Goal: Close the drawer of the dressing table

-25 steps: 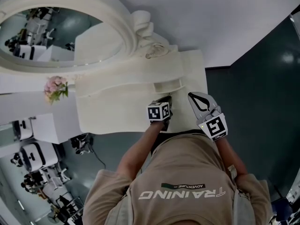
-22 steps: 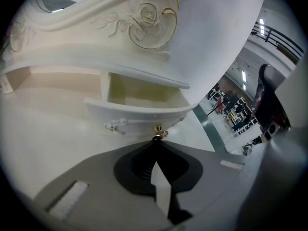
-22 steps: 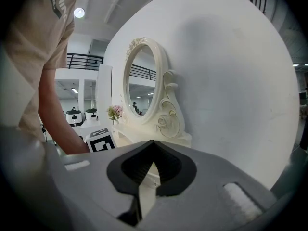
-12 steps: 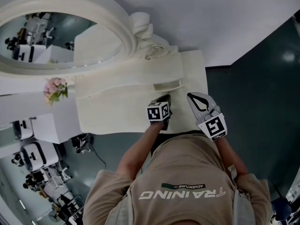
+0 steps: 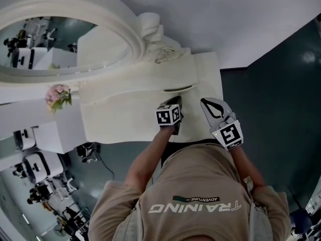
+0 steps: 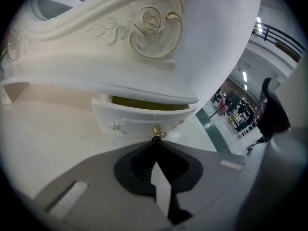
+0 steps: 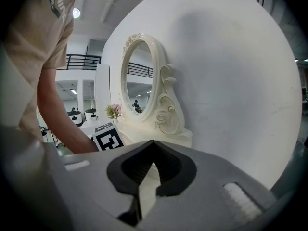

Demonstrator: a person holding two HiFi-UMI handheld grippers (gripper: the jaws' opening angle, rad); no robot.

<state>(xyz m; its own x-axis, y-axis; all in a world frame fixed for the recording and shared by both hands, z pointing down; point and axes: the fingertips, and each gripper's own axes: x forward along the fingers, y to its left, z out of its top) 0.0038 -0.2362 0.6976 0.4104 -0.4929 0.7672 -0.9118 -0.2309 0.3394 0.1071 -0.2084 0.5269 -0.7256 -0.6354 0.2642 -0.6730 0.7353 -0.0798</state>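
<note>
The left tongs (image 6: 155,142), closed and empty, apparently pressed the knob (image 6: 157,132) to push the ajar drawer (image 6: 139,121) home, while the right tongs (image 7: 153,143) hung closed and idle.

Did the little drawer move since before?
Yes. The drawer has slid further into the dressing table. In the head view, its open gap against the table's fixed upper part has shrunk to a thin slit.

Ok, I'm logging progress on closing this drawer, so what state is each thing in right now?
Drawer: slightly open, gap showing above its front.
Left gripper: shut, tips at the drawer knob.
Right gripper: shut, holding nothing.
</note>
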